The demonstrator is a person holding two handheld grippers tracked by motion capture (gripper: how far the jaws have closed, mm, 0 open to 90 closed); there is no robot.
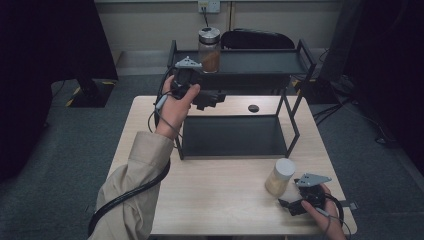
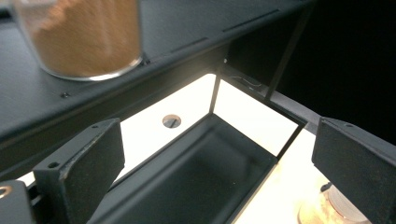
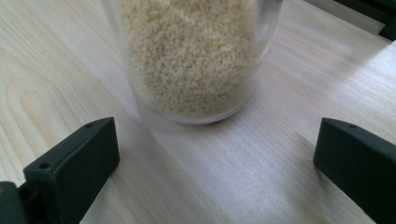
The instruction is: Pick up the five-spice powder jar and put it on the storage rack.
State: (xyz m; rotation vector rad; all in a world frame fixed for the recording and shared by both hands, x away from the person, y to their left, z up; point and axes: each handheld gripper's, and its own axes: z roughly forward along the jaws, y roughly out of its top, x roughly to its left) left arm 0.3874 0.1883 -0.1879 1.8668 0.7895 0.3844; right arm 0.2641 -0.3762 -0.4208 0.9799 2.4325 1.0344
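A glass jar of brown powder (image 1: 209, 50) with a silver lid stands on the top tier of a black two-tier rack (image 1: 260, 62). My left gripper (image 1: 212, 97) hovers just below and in front of that tier, open and holding nothing. In the left gripper view the brown jar (image 2: 84, 37) stands at the upper left, above my open left gripper (image 2: 219, 140). A white-lidded jar of pale grains (image 1: 280, 176) stands on the table's near right. My right gripper (image 1: 290, 201) sits just behind it, open. In the right gripper view the grain jar (image 3: 196, 56) stands ahead of the open right gripper (image 3: 217, 140), untouched.
The rack's lower tray (image 1: 230, 135) holds nothing and rests on the light wooden table (image 1: 220, 200). A round cable hole (image 1: 253, 108) lies behind the tray. A black chair (image 1: 255, 39) stands beyond the table. Dark stands flank the table on the grey floor.
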